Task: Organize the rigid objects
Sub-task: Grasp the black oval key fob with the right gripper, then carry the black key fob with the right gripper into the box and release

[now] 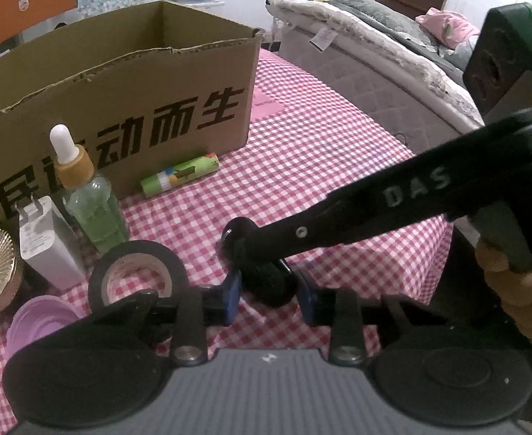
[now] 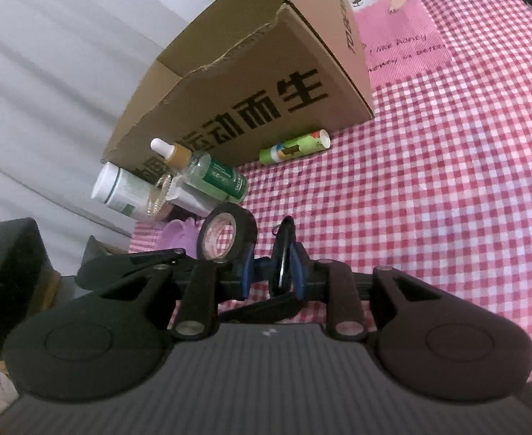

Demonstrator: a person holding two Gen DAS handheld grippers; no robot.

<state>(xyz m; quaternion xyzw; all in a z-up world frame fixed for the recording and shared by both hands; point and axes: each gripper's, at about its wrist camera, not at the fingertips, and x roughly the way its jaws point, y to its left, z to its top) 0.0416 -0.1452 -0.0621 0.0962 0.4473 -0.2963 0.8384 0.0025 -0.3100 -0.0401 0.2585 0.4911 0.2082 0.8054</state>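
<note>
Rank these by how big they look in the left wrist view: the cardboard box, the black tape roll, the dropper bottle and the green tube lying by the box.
1. cardboard box
2. dropper bottle and black tape roll: close in apparent size, and the roll lies nearer the camera, so unranked
3. green tube

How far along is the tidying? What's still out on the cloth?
Done: cannot tell, since the cardboard box hides its inside. In hand: left gripper and right gripper both clamp one black object. Left: tape roll, dropper bottle, charger, green tube.
</note>
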